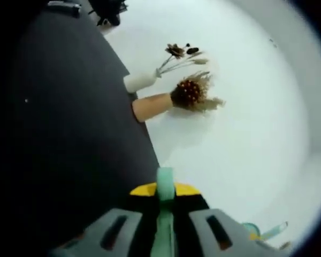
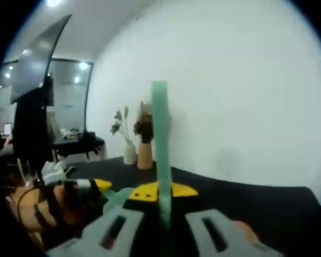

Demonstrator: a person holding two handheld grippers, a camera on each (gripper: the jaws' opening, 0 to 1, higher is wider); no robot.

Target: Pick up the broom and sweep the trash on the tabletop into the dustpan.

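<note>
While the right gripper (image 2: 163, 214) clamps a green handle (image 2: 160, 139) between its jaws, that handle rises straight up the middle of the right gripper view, in front of a white wall (image 2: 246, 96); whether it belongs to the broom or the dustpan cannot be told. In the left gripper view, the left gripper (image 1: 165, 225) is likewise closed on a shorter green handle (image 1: 165, 187), whose end shows just above the yellow tips of the jaws. At the lower left of the right gripper view the left gripper (image 2: 96, 188) comes in, held by a person's hand (image 2: 53, 206), with a pale green piece just beside it.

The black tabletop (image 2: 246, 195) stretches under both grippers. At its far edge, against the wall, stand a white vase (image 1: 140, 82) and a tan vase (image 1: 150, 106), each holding dried flowers (image 1: 192, 92), the two just beside each other. Beyond them, at the left of the right gripper view, a dim room with ceiling lights shows.
</note>
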